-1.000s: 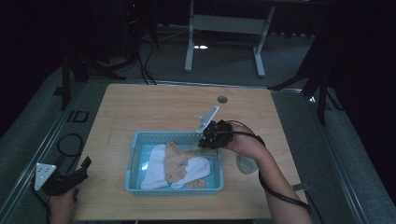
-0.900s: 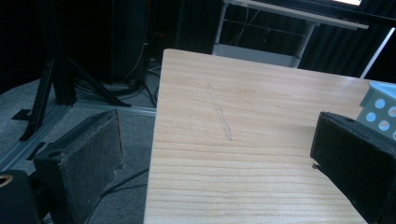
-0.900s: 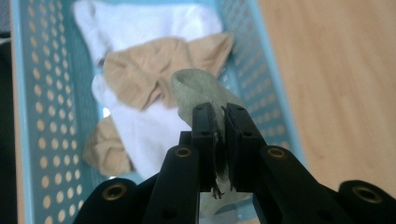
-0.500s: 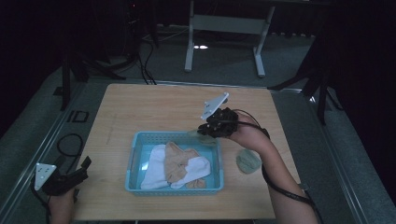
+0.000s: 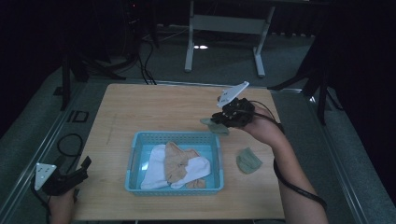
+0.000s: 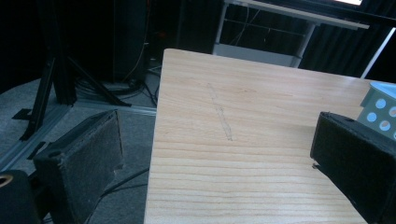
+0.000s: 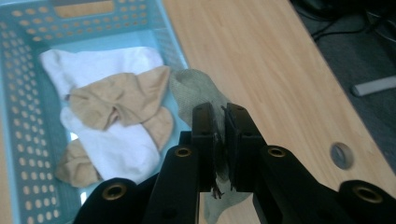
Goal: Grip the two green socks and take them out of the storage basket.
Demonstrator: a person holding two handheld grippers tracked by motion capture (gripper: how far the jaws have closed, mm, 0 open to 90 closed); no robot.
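Right tool [image 7: 219,135] — jaws drawn together on a grey-green sock [image 7: 194,91], a fold of its fabric pinched between the pads; the sock hangs from the grip above the far right corner of the blue basket [image 5: 135,163], partly over the tabletop [image 5: 154,112]. In the high view the same tool [image 5: 219,119] is held up off the surface, the sock [image 5: 215,126] trailing below it. Inside the basket lie a white sock [image 7: 112,135] and tan socks [image 7: 116,102], overlapping. A second grey-green sock [image 5: 248,160] lies on the tabletop to the right of the basket, well apart from the held one. Left tool [image 6: 215,154] — jaws wide apart, holding nothing, hovering at the near left tabletop edge; a basket corner is cut off at the frame's right. How far the held sock extends below the jaws is hidden by the tool body.
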